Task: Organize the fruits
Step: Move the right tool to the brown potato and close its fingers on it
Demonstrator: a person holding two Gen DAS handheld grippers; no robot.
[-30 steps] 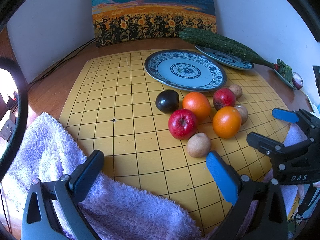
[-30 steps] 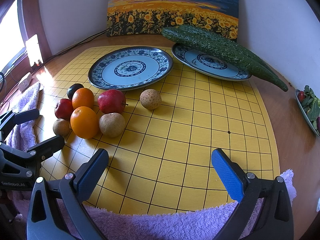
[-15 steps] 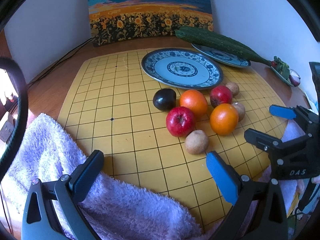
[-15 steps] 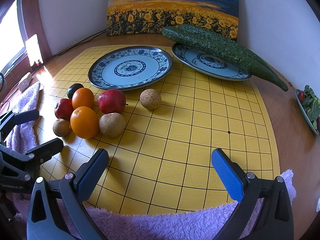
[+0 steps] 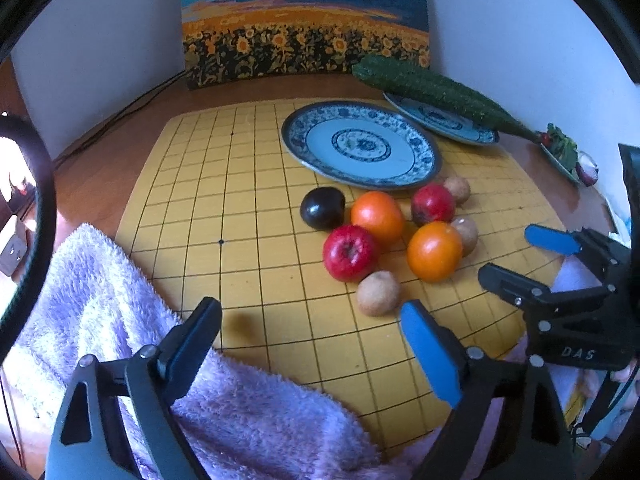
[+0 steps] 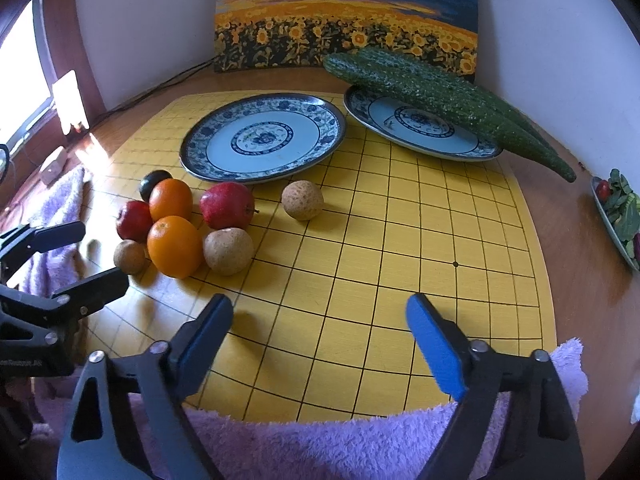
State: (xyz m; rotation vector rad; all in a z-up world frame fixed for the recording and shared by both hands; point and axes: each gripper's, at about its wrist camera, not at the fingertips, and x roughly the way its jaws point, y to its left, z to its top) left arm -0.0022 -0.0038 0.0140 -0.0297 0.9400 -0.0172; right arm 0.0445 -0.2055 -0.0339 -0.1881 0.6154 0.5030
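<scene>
A cluster of fruit lies on the yellow grid board [image 5: 240, 216]: two oranges [image 5: 434, 251] [image 5: 377, 215], two red apples [image 5: 350, 253] [image 5: 433, 204], a dark plum [image 5: 322, 208] and three brown round fruits, the nearest [image 5: 377, 293]. An empty blue-patterned plate [image 5: 362, 145] sits just behind them. My left gripper [image 5: 316, 344] is open and empty, in front of the cluster. My right gripper [image 6: 320, 332] is open and empty over the board, right of the fruit [image 6: 174, 246]. The plate shows in the right wrist view [image 6: 262, 140] too.
A second plate [image 6: 420, 128] at the back right carries long green cucumbers [image 6: 432, 88]. A purple towel [image 5: 120, 328] lies along the board's near edge. A sunflower picture [image 5: 304, 40] leans on the back wall. A dish of greens [image 6: 620, 208] sits at far right.
The left gripper has pulled back slightly and shifted, so the fruit sits a little lower and more central in its view. The right gripper has hardly moved.
</scene>
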